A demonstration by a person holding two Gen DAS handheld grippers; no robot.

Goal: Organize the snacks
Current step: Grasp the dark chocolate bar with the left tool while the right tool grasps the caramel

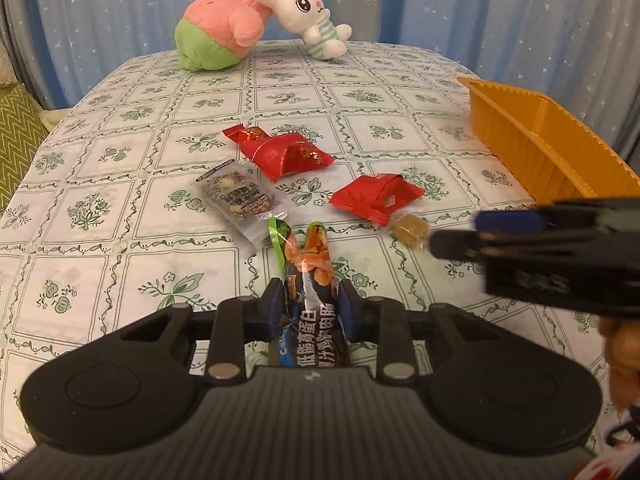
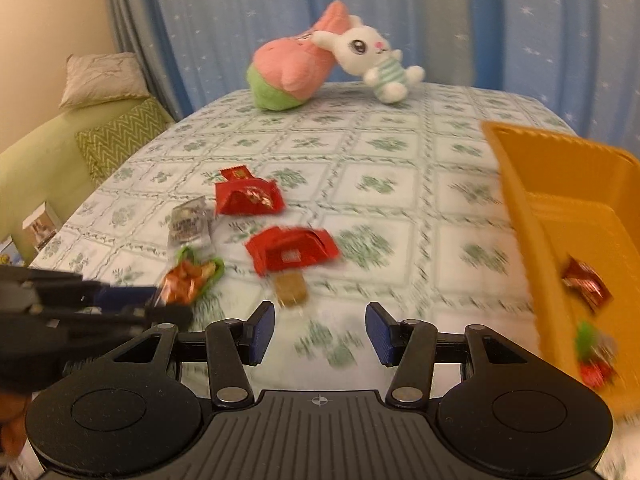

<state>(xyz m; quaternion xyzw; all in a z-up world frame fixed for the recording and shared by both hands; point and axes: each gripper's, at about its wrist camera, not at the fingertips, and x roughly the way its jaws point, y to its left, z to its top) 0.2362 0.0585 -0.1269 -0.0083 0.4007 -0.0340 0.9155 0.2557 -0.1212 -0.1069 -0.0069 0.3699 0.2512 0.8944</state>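
Dark snack stick (image 1: 310, 300), orange-green end, pinched in left claw (image 1: 311, 307)

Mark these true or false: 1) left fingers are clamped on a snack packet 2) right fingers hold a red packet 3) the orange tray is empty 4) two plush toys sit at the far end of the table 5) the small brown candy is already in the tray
1) True. The left gripper has its fingers shut on the long sausage packet.
2) False. The right gripper is open, only tablecloth between its fingers.
3) False. The orange tray already holds at least two wrapped snacks.
4) True. The pink plush and white rabbit lean together there.
5) False. The brown candy lies on the tablecloth beside a red packet.
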